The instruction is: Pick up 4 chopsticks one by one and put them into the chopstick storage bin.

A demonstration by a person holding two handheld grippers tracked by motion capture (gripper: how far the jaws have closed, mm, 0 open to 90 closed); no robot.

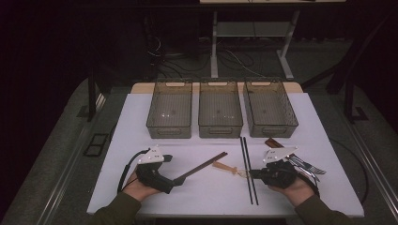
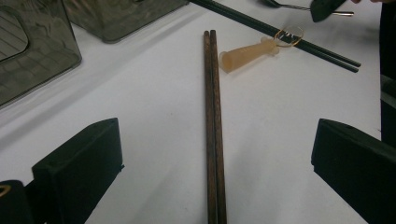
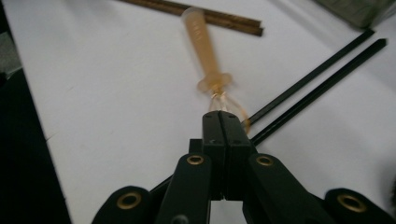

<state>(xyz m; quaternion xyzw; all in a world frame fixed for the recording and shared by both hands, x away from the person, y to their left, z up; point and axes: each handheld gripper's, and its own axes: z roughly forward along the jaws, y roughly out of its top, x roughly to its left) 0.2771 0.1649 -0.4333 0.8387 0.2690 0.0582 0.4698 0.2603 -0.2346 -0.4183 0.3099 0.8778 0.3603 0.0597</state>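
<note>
The right gripper (image 3: pixel 223 116) is clamped on the whisk (image 3: pixel 205 44) wire end; the left gripper (image 2: pixel 212 163) is spread wide around the brown chopsticks (image 2: pixel 214 116) — no writing is readable, bare table (image 1: pixel 141 122) lies left.

left gripper (image 1: pixel 178 179): jaws wide | right gripper (image 3: pixel 226 122): jaws pressed together, seemingly

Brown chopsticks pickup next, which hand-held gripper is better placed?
Left. The left hand-held gripper is open with the brown chopsticks lying between its jaws. The right hand-held gripper is shut on the small whisk.
</note>
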